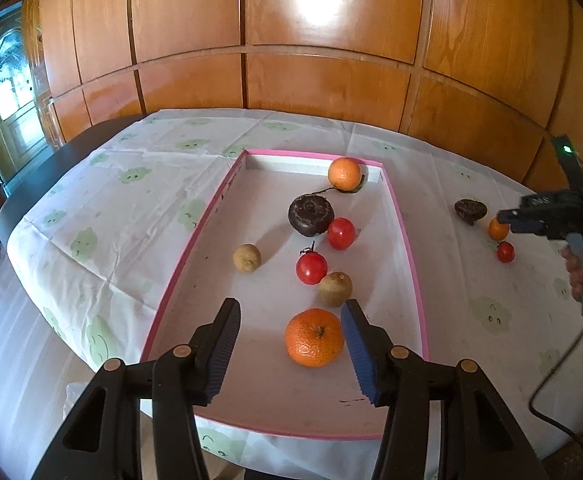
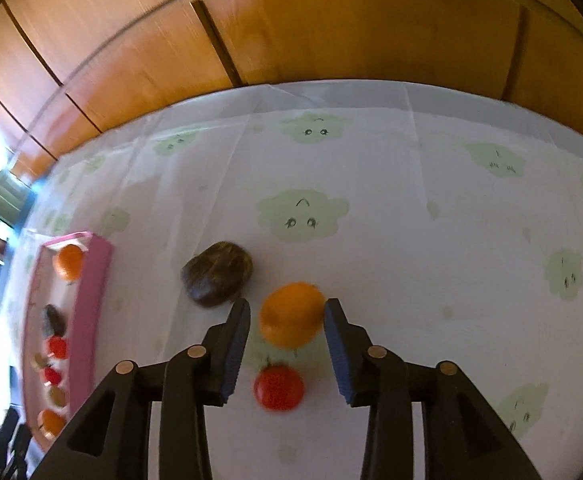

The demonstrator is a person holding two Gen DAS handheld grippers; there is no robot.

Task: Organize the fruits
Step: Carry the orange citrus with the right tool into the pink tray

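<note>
We count seven fruits already in the pink tray (image 1: 207, 220), so most of the sorting looks done. Three are left on the bench (image 2: 411, 240): a dark fruit (image 2: 216, 273), an orange (image 2: 291, 314) and a tomato (image 2: 278, 387), all at about 3 o'clock from the tray. Our right tool (image 2: 287, 312) is open around the orange, not pressing it. Our left tool (image 1: 289, 312) is open and empty above the tray, beside a big orange (image 1: 314, 337).

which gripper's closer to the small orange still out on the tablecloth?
Right. The right gripper hangs over the small orange, which sits between its open fingers, untouched. The left gripper is over the pink tray, beside a large orange.
</note>
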